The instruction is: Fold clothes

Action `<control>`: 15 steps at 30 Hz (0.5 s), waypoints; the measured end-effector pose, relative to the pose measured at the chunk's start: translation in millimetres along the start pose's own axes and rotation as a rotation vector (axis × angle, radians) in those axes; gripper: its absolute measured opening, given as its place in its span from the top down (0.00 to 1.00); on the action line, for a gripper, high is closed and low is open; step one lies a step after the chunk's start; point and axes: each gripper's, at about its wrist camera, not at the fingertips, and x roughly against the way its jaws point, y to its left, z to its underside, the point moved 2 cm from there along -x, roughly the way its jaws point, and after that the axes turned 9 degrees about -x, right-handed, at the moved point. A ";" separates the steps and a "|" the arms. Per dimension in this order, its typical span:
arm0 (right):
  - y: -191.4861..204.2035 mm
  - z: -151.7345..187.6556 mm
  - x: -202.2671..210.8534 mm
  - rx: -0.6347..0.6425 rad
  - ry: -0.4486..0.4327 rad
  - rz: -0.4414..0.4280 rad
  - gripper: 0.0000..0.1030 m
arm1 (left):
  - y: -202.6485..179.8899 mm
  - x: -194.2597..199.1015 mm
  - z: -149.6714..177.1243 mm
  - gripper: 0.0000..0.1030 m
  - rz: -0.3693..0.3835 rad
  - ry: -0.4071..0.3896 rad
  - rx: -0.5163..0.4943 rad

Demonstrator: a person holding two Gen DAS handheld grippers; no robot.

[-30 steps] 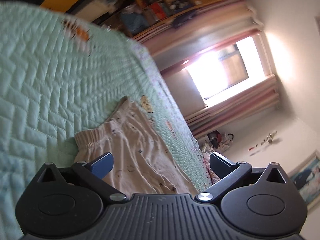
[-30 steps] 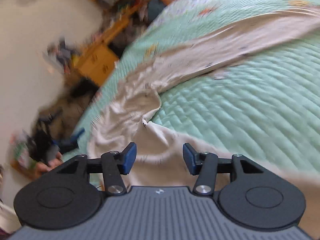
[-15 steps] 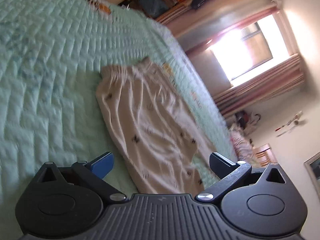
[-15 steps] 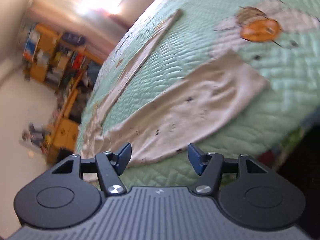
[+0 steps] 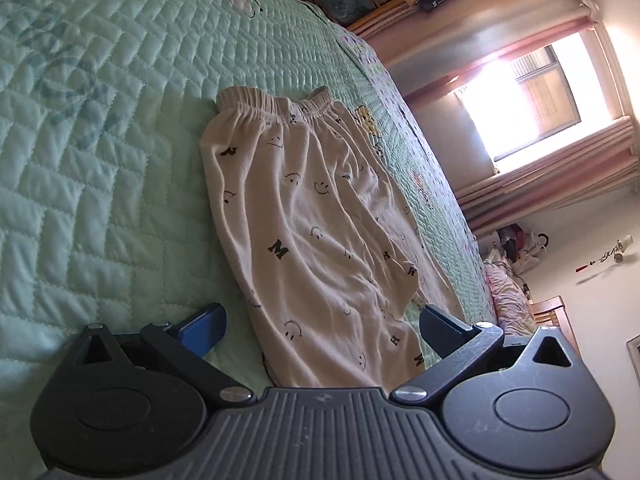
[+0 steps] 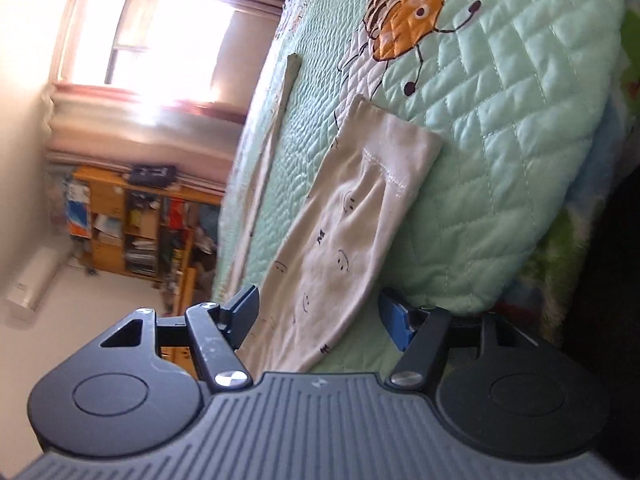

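Cream pyjama trousers (image 5: 312, 216) with smiley faces and letters lie spread on a mint green quilted bedspread (image 5: 100, 140). In the left wrist view the elastic waistband (image 5: 276, 106) is at the far end. My left gripper (image 5: 322, 324) is open and empty above the trousers. In the right wrist view one trouser leg (image 6: 348, 236) ends in a hemmed cuff (image 6: 394, 140); the other leg (image 6: 272, 120) stretches off to the left. My right gripper (image 6: 320, 316) is open and empty, astride the near leg.
An orange embroidered bug (image 6: 404, 16) decorates the bedspread beyond the cuff. The bed edge (image 6: 540, 240) drops off on the right. A bright window (image 5: 532, 100) with curtains, a wooden bookshelf (image 6: 132, 224) and clutter (image 5: 516, 248) line the room.
Both grippers have swung over the bed. The left view now shows the whole trousers from farther back. The right gripper moved from the crumpled cloth to the leg's cuff end.
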 end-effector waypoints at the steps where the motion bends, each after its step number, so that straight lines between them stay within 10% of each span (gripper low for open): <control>1: -1.9 -2.9 -2.0 -0.015 0.003 -0.013 0.34 | -0.3 -1.7 -1.4 0.01 0.000 0.000 0.005; 15: 3.9 -9.8 -2.9 -0.052 0.044 -0.028 0.34 | -12.9 4.9 -3.6 0.02 -0.049 -0.008 -0.020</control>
